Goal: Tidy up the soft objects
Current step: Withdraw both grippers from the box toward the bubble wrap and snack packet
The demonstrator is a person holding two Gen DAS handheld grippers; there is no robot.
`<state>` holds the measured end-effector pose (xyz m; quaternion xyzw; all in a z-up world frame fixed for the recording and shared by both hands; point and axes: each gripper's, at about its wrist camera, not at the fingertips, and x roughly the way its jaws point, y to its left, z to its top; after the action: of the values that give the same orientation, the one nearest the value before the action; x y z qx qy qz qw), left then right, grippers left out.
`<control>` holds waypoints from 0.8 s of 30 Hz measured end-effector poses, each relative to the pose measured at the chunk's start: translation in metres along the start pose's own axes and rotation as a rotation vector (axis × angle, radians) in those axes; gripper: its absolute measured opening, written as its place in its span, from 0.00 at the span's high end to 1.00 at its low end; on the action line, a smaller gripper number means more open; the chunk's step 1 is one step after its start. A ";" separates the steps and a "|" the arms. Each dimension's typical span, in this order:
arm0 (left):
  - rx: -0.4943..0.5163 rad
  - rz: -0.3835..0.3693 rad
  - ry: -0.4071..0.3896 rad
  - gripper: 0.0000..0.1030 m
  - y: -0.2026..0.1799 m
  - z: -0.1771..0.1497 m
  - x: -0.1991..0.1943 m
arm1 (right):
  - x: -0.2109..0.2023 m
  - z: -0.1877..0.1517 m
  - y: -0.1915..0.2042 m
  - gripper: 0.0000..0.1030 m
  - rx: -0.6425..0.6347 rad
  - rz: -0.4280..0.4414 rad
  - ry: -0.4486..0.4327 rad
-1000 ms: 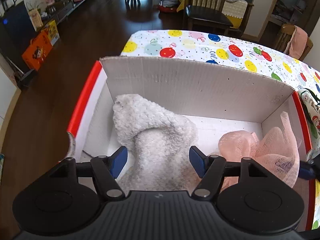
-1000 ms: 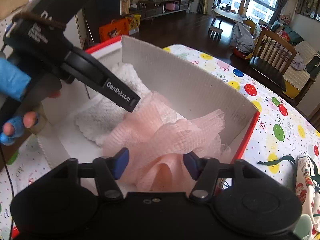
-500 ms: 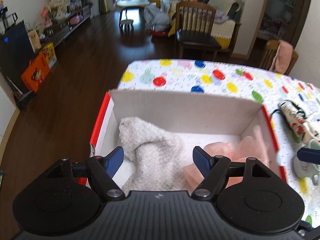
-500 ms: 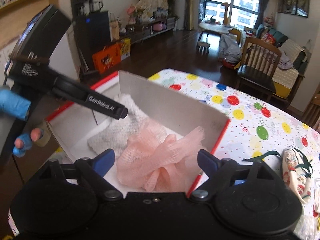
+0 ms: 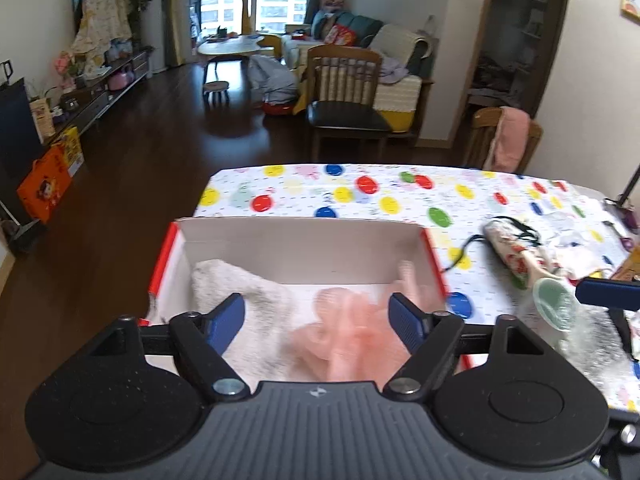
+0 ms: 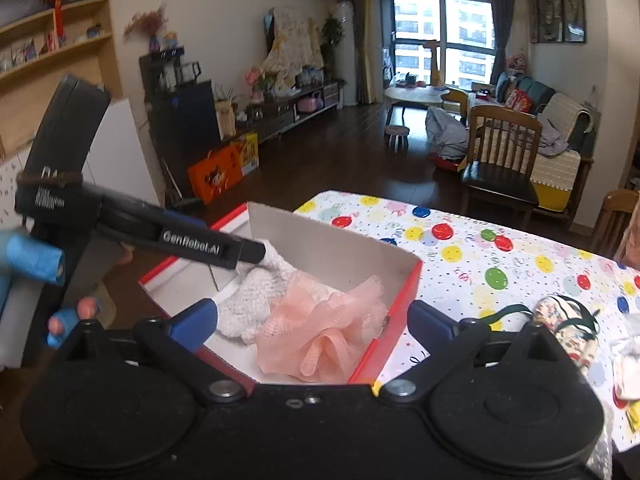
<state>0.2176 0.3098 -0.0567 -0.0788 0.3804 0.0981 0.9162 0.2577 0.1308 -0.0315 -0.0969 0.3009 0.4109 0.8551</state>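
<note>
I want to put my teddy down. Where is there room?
Room: bare tablecloth beyond the box. Inside, only a white strip between the towel and pink pouf. Crowded: the pouch side.

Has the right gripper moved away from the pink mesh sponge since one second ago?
Yes. The right gripper has opened and drawn back and up from the pink mesh sponge, which lies in the cardboard box.
</note>
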 end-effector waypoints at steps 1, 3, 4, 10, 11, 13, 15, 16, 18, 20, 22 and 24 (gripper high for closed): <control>0.003 -0.009 -0.003 0.20 -0.005 0.000 -0.003 | -0.006 0.000 -0.003 0.02 0.011 -0.001 -0.011; 0.004 -0.029 -0.015 0.20 -0.014 -0.002 -0.011 | -0.016 -0.002 -0.009 0.02 0.031 -0.006 -0.026; 0.007 -0.040 -0.017 0.20 -0.020 -0.003 -0.013 | -0.022 -0.004 -0.013 0.02 0.043 -0.009 -0.034; 0.029 -0.098 -0.038 0.17 -0.058 -0.014 -0.029 | -0.055 -0.014 -0.040 0.01 0.082 -0.044 -0.080; 0.032 -0.107 -0.048 0.17 -0.065 -0.016 -0.032 | -0.060 -0.018 -0.043 0.01 0.086 -0.053 -0.085; 0.036 -0.136 -0.060 0.17 -0.078 -0.020 -0.036 | -0.070 -0.023 -0.055 0.01 0.110 -0.063 -0.095; 0.036 -0.160 -0.069 0.17 -0.092 -0.024 -0.040 | -0.081 -0.031 -0.068 0.01 0.149 -0.073 -0.101; 0.038 -0.173 -0.072 0.17 -0.100 -0.026 -0.041 | -0.087 -0.035 -0.075 0.01 0.172 -0.082 -0.106; 0.041 -0.206 -0.065 0.17 -0.115 -0.029 -0.043 | -0.099 -0.043 -0.088 0.01 0.202 -0.094 -0.116; 0.039 -0.246 -0.067 0.17 -0.129 -0.033 -0.048 | -0.112 -0.051 -0.100 0.01 0.208 -0.117 -0.124; 0.032 -0.273 -0.065 0.16 -0.143 -0.035 -0.049 | -0.123 -0.060 -0.114 0.01 0.213 -0.150 -0.128; 0.029 -0.305 -0.063 0.12 -0.156 -0.037 -0.048 | -0.134 -0.070 -0.130 0.01 0.225 -0.180 -0.125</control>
<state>0.1963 0.1450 -0.0372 -0.1194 0.3365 -0.0454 0.9330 0.2617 -0.0680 -0.0188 -0.0011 0.2812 0.3014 0.9111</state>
